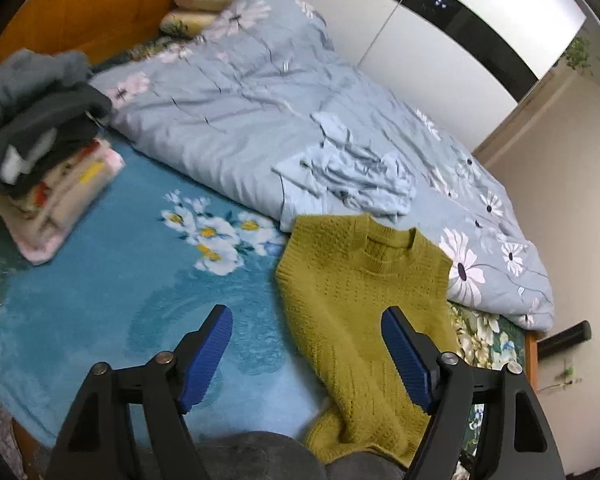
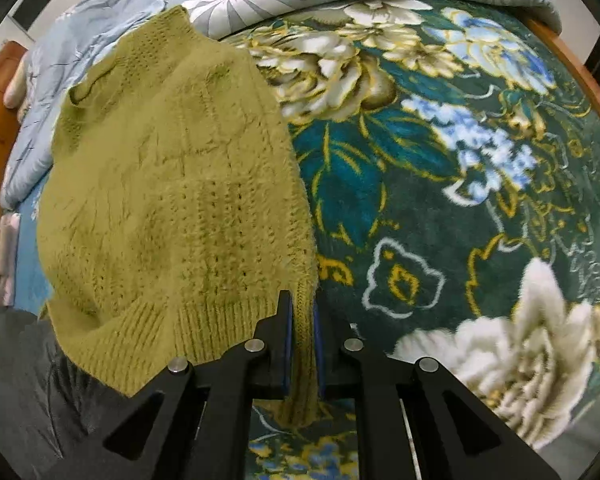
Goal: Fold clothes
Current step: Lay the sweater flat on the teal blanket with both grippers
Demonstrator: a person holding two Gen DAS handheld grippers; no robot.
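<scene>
An olive-green knitted sweater (image 1: pixel 364 296) lies spread on the bed, neck toward the quilt. My left gripper (image 1: pixel 306 320) hovers above its left edge with the blue pads wide apart and nothing between them: open. In the right wrist view the same sweater (image 2: pixel 168 200) fills the left half, and my right gripper (image 2: pixel 302 308) is shut on its ribbed hem at the lower right corner, the knit pinched between the blue pads.
A blue floral blanket (image 1: pixel 112 280) and a dark green floral blanket (image 2: pixel 440 200) cover the bed. A crumpled pale blue quilt (image 1: pixel 260 120) lies behind. A stack of folded clothes (image 1: pixel 40 148) sits at left. Pillows (image 1: pixel 204 0) rest at the orange headboard. A wooden bed edge (image 2: pixel 580 76) runs at right.
</scene>
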